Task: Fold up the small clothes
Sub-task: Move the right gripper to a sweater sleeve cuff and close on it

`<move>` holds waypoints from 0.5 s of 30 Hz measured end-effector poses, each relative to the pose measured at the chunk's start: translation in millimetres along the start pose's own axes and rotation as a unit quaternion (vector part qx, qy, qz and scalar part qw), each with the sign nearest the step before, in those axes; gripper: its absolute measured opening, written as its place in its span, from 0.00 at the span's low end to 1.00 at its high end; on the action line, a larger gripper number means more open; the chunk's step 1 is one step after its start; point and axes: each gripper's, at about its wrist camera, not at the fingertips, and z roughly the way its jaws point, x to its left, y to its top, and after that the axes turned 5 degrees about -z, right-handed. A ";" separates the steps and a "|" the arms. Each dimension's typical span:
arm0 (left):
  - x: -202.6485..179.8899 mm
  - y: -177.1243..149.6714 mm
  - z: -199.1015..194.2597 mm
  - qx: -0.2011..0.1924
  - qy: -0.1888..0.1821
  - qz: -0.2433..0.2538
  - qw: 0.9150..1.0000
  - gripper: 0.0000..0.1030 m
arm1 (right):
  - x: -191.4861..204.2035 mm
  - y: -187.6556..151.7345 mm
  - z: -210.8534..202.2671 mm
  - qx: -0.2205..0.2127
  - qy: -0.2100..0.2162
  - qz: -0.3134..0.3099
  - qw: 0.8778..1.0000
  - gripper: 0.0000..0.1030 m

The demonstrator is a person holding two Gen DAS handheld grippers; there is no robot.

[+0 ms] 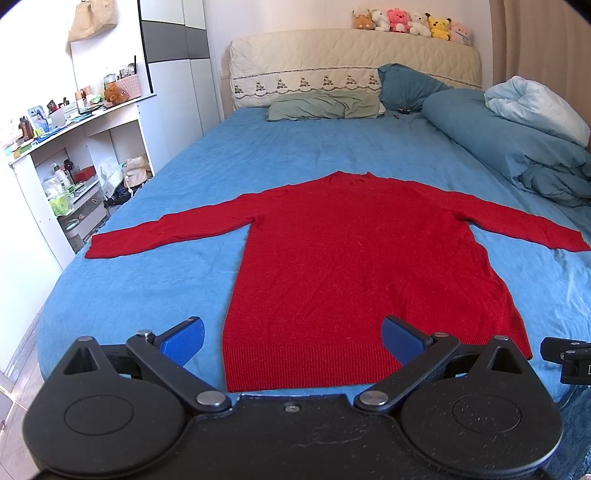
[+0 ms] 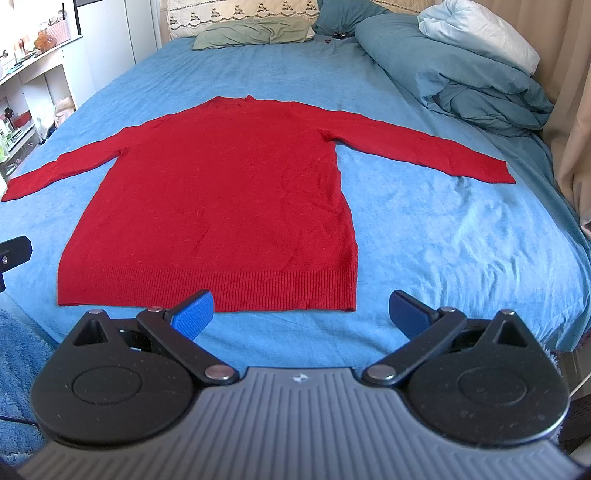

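A red long-sleeved sweater point(image 1: 354, 266) point(image 2: 229, 192) lies flat on the blue bedsheet point(image 1: 155, 280) point(image 2: 443, 240), sleeves spread to both sides, ribbed hem nearest me. My left gripper point(image 1: 291, 338) hovers open over the hem's left half, holding nothing; its blue pads point(image 1: 183, 341) straddle the hem's left corner. My right gripper point(image 2: 301, 314) is open and empty just short of the hem's right corner. The right gripper's black edge point(image 1: 567, 360) shows at the far right of the left wrist view, and the left gripper's edge point(image 2: 13, 254) at the far left of the right wrist view.
A green pillow point(image 1: 325, 105), a rolled teal duvet point(image 1: 517, 147) and a pale blue blanket point(image 1: 539, 107) lie at the head and right side of the bed. Plush toys point(image 1: 412, 22) line the headboard. A white cluttered shelf unit point(image 1: 70, 162) stands left of the bed.
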 end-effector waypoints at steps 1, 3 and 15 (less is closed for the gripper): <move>-0.6 0.2 -0.5 0.000 0.000 -0.001 1.000 1.00 | -0.5 -0.2 -0.1 -0.001 0.000 -0.001 1.000 1.00; -0.7 0.8 -0.7 -0.001 0.001 -0.004 1.000 1.00 | 0.3 0.7 -0.1 0.000 -0.001 -0.003 1.000 1.00; -33.9 85.6 -5.2 -0.073 -0.049 0.005 0.996 1.00 | -51.8 61.4 -15.8 -0.064 -0.016 0.048 0.997 1.00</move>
